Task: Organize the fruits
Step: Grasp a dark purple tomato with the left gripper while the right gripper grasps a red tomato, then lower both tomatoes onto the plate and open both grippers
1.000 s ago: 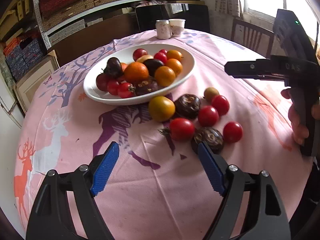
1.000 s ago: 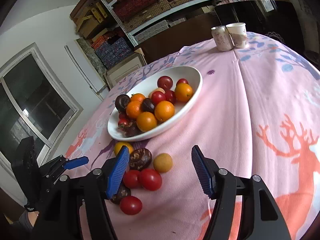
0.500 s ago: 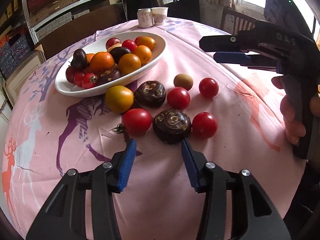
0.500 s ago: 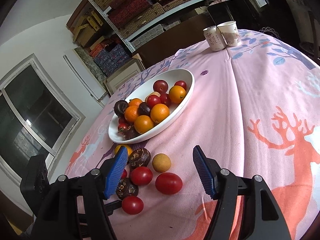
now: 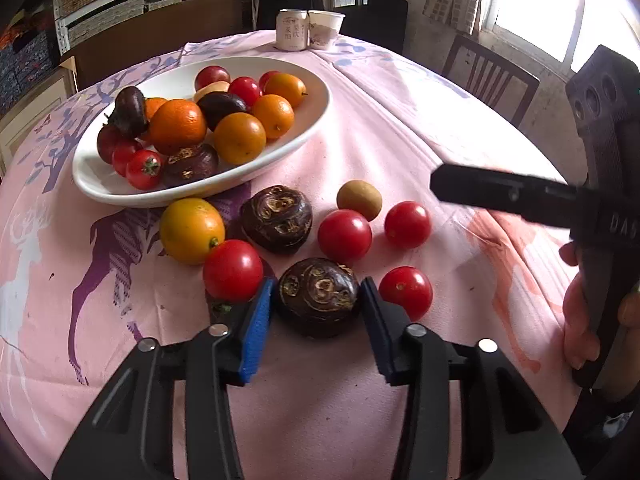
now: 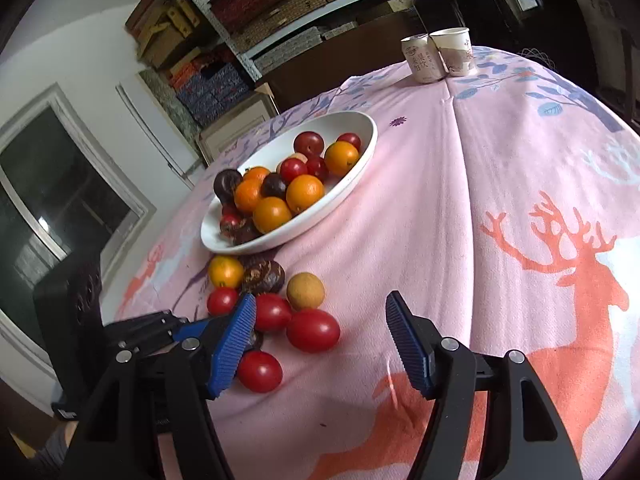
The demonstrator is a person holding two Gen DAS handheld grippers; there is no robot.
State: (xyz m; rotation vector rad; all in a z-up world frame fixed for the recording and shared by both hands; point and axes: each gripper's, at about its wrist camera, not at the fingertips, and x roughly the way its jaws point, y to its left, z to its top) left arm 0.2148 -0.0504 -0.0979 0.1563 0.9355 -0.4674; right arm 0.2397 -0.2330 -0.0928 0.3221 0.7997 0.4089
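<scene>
A white oval bowl (image 5: 304, 128) (image 6: 362, 168) holds oranges, red tomatoes and dark fruits. Loose fruit lies in front of it on the pink cloth: an orange (image 5: 192, 230), several red tomatoes, a tan round fruit (image 5: 359, 200) and two dark brown fruits. My left gripper (image 5: 318, 298) is open, its blue pads on either side of the nearer dark brown fruit (image 5: 318, 296), close to it or just touching. My right gripper (image 6: 320, 334) is open and empty, hovering above the cloth by a red tomato (image 6: 313, 330).
A can (image 5: 292, 34) and a paper cup (image 5: 326, 34) stand at the table's far edge. A wooden chair (image 5: 488, 80) stands at the right. Shelves with boxes run along the back wall. The round table drops away on all sides.
My left gripper has moved forward and narrowed around the nearer dark brown fruit. My right gripper has shifted slightly and stayed open.
</scene>
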